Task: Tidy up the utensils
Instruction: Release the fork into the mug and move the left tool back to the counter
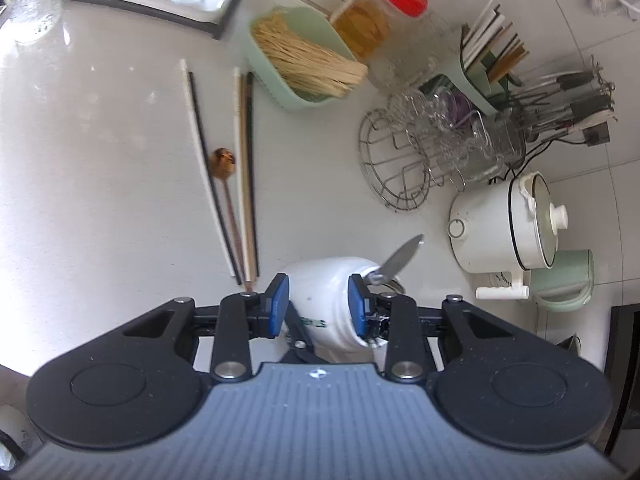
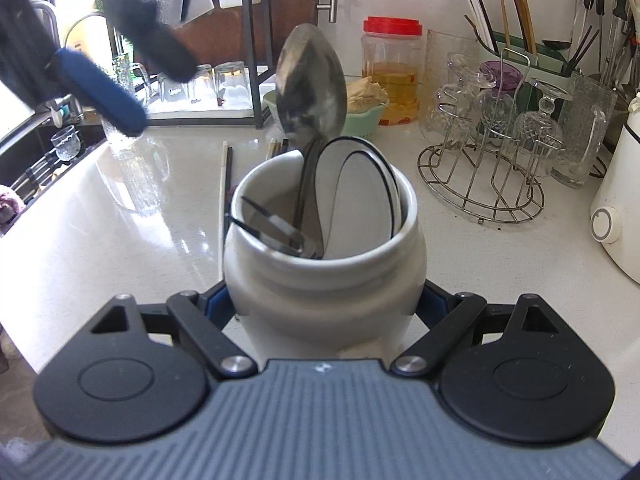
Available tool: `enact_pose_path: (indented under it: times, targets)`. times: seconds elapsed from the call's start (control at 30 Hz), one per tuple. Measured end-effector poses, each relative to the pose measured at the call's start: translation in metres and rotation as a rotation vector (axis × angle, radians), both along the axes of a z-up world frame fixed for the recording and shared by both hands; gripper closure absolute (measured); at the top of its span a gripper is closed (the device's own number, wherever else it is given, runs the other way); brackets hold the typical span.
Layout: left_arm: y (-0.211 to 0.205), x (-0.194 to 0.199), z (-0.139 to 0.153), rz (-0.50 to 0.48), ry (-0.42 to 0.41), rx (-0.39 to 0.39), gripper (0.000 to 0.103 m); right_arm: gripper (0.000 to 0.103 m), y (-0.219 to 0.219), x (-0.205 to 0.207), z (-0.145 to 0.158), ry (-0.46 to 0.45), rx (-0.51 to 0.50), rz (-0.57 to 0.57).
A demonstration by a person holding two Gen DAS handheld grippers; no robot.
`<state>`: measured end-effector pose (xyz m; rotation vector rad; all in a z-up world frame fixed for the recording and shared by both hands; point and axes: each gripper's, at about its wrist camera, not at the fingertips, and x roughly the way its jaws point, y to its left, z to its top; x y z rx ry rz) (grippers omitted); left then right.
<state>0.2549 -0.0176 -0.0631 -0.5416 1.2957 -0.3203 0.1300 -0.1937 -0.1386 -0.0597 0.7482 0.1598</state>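
My right gripper (image 2: 324, 304) is shut on a white ceramic jar (image 2: 320, 280), its blue pads pressed to the jar's two sides. A large metal spoon (image 2: 312, 84), white ceramic spoons (image 2: 360, 200) and dark-handled utensils stand in the jar. In the left wrist view the jar (image 1: 324, 300) lies below my left gripper (image 1: 318, 306), which is open with nothing in it; the metal spoon (image 1: 400, 258) pokes out of the jar. A brown spoon (image 1: 224, 162), a white and dark chopstick pair (image 1: 200, 148) and a wooden pair (image 1: 246, 168) lie on the counter to the left.
A green basket of sticks (image 1: 304, 60), a red-lidded jar (image 1: 384, 12), a chopstick holder (image 1: 488, 64), a wire rack of glasses (image 1: 420, 152), a white cooker (image 1: 504, 228) and a green kettle (image 1: 564, 280) crowd the right. A sink (image 2: 40, 152) is at the left.
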Motion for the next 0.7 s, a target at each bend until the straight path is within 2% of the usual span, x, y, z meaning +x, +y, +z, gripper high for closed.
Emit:
enact_pose_path:
  times: [0.2, 0.43, 0.53, 0.7]
  targets:
    - [0.024, -0.004, -0.021, 0.046, -0.029, 0.051, 0.067, 0.012, 0.002, 0.001, 0.001, 0.009, -0.003, -0.016]
    - [0.037, 0.015, -0.054, 0.083, -0.087, 0.161, 0.067, 0.012, 0.002, 0.007, 0.001, 0.018, -0.009, -0.053]
    - [0.042, 0.031, -0.065, 0.094, -0.098, 0.177, 0.067, 0.012, 0.002, 0.011, 0.001, 0.023, -0.011, -0.072]
    - [0.039, 0.058, -0.077, 0.077, -0.111, 0.154, 0.067, 0.012, 0.002, 0.015, 0.0, 0.026, -0.014, -0.099]
